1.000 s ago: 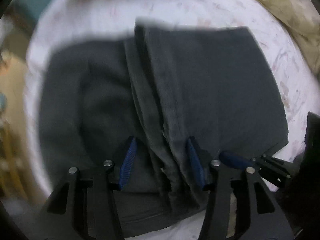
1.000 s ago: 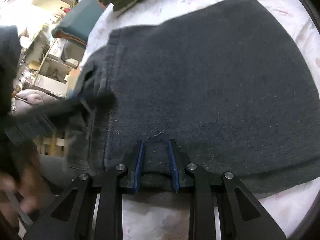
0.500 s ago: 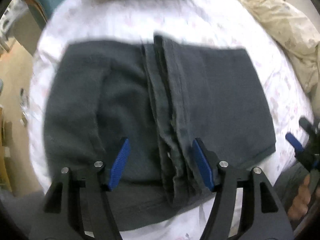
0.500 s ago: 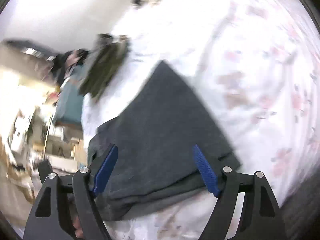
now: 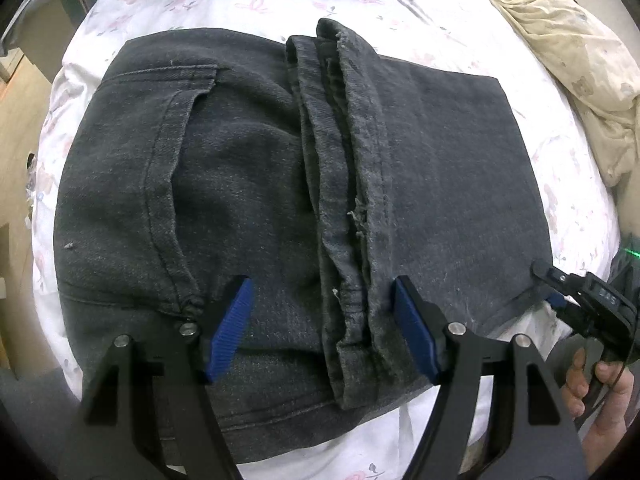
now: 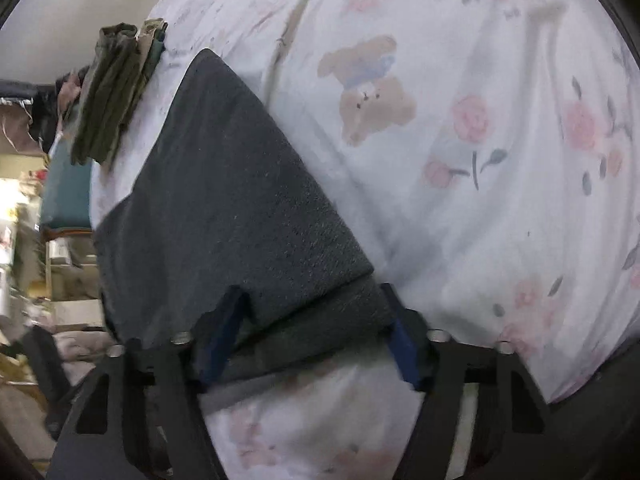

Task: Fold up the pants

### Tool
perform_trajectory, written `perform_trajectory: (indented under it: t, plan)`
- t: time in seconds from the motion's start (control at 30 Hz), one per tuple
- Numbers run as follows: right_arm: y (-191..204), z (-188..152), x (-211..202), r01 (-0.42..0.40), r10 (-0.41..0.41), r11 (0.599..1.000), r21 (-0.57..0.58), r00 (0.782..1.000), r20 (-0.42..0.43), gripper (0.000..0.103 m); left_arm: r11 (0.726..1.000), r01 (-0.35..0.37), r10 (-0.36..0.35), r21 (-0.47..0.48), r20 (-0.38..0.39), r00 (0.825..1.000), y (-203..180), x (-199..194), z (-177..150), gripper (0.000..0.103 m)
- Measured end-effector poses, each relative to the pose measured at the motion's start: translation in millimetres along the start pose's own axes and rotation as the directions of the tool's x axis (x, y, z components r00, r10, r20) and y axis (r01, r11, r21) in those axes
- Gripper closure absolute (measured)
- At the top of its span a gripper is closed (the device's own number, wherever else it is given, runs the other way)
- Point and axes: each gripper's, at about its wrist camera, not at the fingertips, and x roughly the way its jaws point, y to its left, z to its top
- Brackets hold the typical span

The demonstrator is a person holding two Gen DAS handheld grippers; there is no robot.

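Pants, soft heavy denim, folded on bed; my left gripper opening above hems, right gripper closing around corner, best hold.

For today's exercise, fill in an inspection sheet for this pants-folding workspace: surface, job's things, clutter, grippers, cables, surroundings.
Surface: floral bedsheet, wrinkled.
Job's things: dark pants folded, leg hems lying over the seat.
Clutter: folded olive clothes at the far edge; crumpled cream blanket.
Grippers: left hand-held gripper opening above the hems, gripping nothing; right hand-held gripper closing around the pants' folded corner, pads not clearly pressing.
Cables: dark cord by the person's hand.
Surroundings: cluttered shelves beside the bed.
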Motion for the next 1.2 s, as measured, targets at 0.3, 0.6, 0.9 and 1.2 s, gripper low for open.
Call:
perform_trajectory:
  t: [0.3,0.6,0.9,1.2]
  plan:
    - [41.1,-17.5,-57.7,-0.142,0.187,0.966,-0.218,0.961,0.204,0.094,0.998,0.055,-0.056,-0.040,-0.003,0.998,17.6,-12.3,-7.6,0.035]
    - [112.1,-49.5,-88.7,-0.238,0.388,0.824,-0.515,0.898,0.207,0.095,1.000,0.012,-0.013,0.009,0.097,0.995,9.9,-111.3,41.5,0.035]
    - [140.8,-69.9,-81.5,-0.319,0.470,0.701,-0.638,0.879,0.076,0.095,0.977,0.065,-0.071,0.203,0.023,0.997,-114.3,-121.8,88.6,0.035]
    - [149.7,-87.5,-74.6,-0.337,0.480,0.623,-0.706,0.877,0.005,0.095,0.935,-0.049,0.075,0.351,-0.062,0.995,-161.4,-71.4,83.2,0.078]
